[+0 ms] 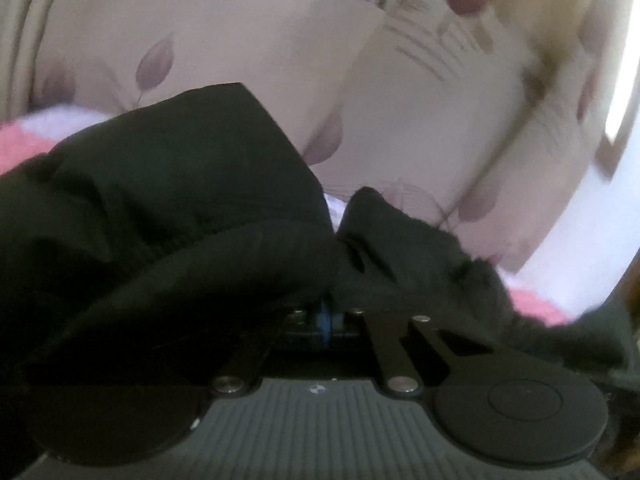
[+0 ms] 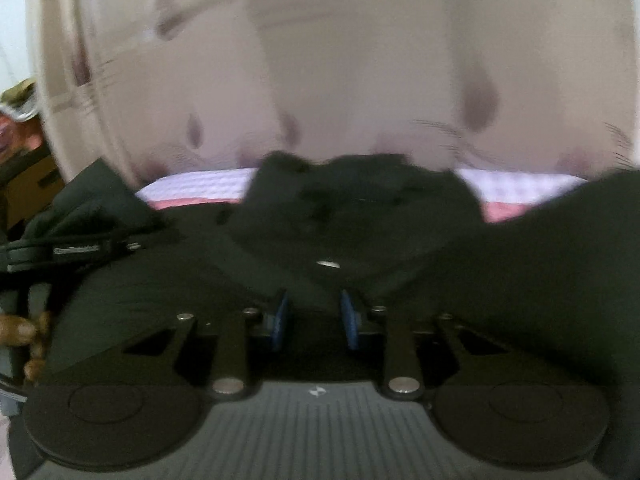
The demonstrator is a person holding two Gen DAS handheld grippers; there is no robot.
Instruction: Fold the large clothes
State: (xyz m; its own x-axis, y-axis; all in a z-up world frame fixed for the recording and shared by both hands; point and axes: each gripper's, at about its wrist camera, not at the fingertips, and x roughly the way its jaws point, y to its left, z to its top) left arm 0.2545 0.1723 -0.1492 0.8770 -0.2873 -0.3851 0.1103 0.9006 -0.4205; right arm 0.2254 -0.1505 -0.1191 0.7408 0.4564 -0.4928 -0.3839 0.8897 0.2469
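Left claw (image 1: 329, 312) is pressed together on a bunched ridge of the black garment (image 1: 168, 200); only a sliver of blue pad shows between the folds, and dark cloth spills over both sides of it. From the right wrist view, the right claw (image 2: 314, 314) stands spread, its two blue pads (image 2: 280, 316) apart with black fabric lying across the gap in front, not pinched so far as I can see, though the picture is smeared and the cloth may be brushing the pad tips.

The garment lies heaped on a bed, over a pink-and-white cover (image 2: 192, 188), with a cream headboard (image 1: 240, 40) printed with mauve leaves behind it. A small silvery snap (image 2: 327, 265) sits on the cloth just ahead of the right claw.

To fold this well, I would judge the right claw needs to close on an edge matching the left's, not on a loose middle layer. Then both should lift together, keep the held edge taut between them, and lay it flat before letting go. Grabbing several layers at once is the likely fault here.
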